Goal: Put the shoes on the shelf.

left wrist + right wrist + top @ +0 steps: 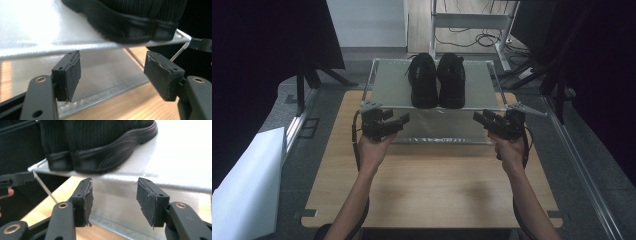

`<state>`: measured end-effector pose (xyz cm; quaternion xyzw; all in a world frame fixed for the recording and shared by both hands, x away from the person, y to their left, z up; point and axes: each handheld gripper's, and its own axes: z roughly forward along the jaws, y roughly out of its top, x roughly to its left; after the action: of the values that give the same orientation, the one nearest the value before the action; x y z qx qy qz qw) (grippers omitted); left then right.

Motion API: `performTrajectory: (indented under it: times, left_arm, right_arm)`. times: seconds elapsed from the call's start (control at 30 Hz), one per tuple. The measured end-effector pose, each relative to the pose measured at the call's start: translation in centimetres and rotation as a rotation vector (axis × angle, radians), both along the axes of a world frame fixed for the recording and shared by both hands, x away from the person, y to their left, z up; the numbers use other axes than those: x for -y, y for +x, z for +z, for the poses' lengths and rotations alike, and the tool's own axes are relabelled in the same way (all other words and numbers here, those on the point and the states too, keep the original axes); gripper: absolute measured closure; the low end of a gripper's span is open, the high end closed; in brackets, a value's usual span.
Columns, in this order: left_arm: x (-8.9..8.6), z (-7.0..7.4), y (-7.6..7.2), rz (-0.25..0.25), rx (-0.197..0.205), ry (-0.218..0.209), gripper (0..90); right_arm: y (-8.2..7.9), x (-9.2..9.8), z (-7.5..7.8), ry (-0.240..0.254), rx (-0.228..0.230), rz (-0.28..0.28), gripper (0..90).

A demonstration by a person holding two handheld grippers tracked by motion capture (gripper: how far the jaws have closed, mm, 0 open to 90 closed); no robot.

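Note:
Two black shoes, one (423,80) beside the other (451,80), stand heels toward me on the top shelf of a low metal rack (392,87). My left gripper (404,119) hovers just before the shelf's front left edge, jaws open and empty. In the left gripper view its pads (70,72) frame the shelf edge, with a shoe heel (140,22) above. My right gripper (477,117) mirrors it at the front right, also open and empty. Its own view (113,200) looks at the shoe soles (105,150) over the shelf lip.
The rack sits on a wooden table (432,185) with bare board in front of it. A white panel (242,185) leans at the left. Dark screens on stands flank both sides, and a metal frame with cables (472,25) stands behind.

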<state>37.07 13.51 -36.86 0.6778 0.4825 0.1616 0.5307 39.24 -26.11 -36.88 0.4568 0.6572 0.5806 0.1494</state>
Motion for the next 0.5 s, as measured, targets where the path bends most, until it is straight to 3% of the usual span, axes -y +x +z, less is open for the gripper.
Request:
performTrajectory:
  times: [0.1, 0.37, 0.5]
  left_arm:
    - [0.0, -0.5, -0.8, -0.004, 0.007, 0.053, 24.5]
    - [-0.3, -2.1, -3.1, -0.002, 0.009, 0.125, 16.0]
    - [-0.5, -3.4, -4.4, 0.005, 0.0, 0.175, 14.2]
  right_arm:
    - [-0.8, -0.1, -0.4, -0.036, 0.009, 0.023, 44.2]
    - [-2.9, 0.3, -1.5, -0.089, 0.015, 0.055, 34.1]
    - [-4.2, 0.7, -2.4, -0.144, 0.016, 0.059, 26.9]
